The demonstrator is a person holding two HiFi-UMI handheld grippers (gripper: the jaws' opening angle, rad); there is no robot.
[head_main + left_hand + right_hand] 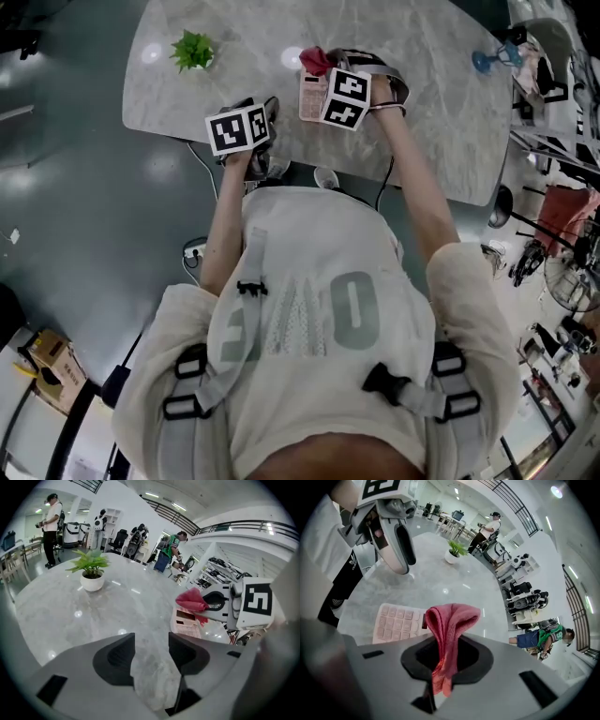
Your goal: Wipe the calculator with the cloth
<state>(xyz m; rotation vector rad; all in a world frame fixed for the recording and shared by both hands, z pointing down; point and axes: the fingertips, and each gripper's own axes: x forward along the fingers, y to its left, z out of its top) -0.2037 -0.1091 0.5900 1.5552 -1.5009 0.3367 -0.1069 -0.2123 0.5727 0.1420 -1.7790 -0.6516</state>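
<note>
A pink calculator [310,97] lies flat on the marble table [422,84], keys up. My right gripper [330,67] hovers just over its far end, shut on a folded red cloth [316,59]. In the right gripper view the cloth [451,620] bulges out from between the jaws of the right gripper [444,654], and the calculator [397,622] lies to its left. My left gripper [266,111] is open near the table's front edge, left of the calculator. The left gripper view shows the left gripper [151,651] with only bare marble between its jaws, with the calculator [186,623] and cloth [191,600] ahead to the right.
A small potted plant [193,51] in a white pot stands at the table's far left. A blue object [489,60] sits near the table's far right edge. People and equipment stand in the hall beyond the table.
</note>
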